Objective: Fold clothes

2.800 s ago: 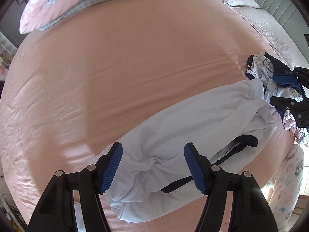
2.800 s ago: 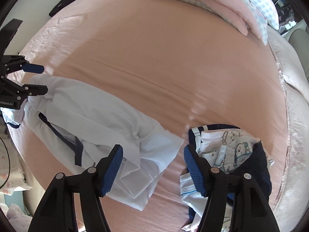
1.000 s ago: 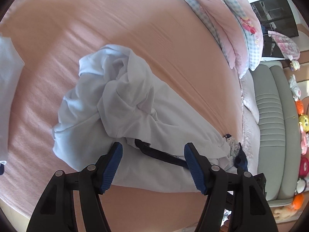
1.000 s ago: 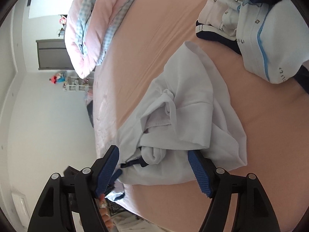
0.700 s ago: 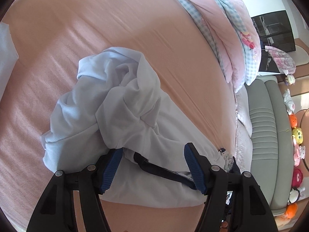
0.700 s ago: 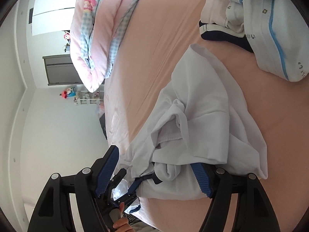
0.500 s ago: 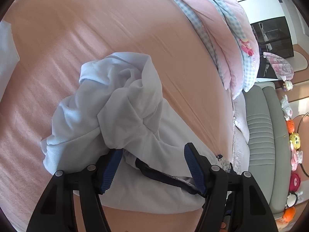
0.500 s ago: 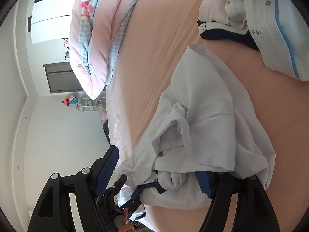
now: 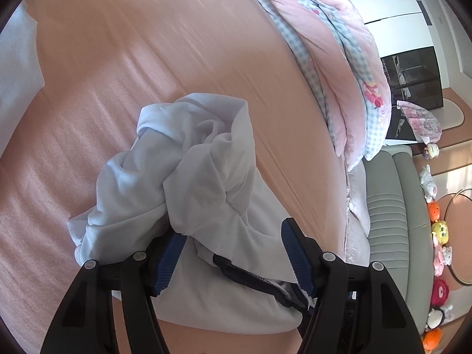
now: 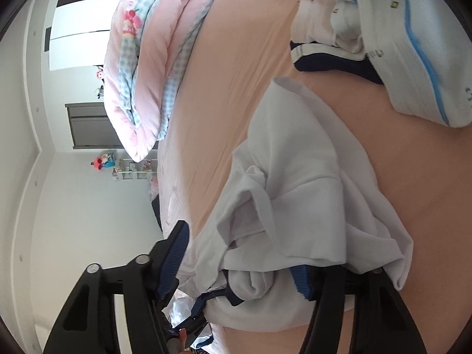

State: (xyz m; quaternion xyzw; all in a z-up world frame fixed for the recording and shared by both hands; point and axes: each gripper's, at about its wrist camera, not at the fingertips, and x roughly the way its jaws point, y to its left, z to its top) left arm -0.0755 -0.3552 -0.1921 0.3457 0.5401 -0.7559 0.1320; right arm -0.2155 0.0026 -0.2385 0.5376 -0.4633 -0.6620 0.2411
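Shirt (image 9: 206,183) lies bunched btwn both grippers, long axis running away from me. My right gripper (image 10: 239,262) is closing on its near edge; left gripper (image 9: 233,253) straddles the hem, not clenched.

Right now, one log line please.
phase: gathering | white garment: bunched on pink bed sheet | left tongs: open, straddling it | right tongs: closing around it

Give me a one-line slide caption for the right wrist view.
Right gripper closing around a fold of the crumpled white garment on the pink bed sheet, beside a pile of other clothes.
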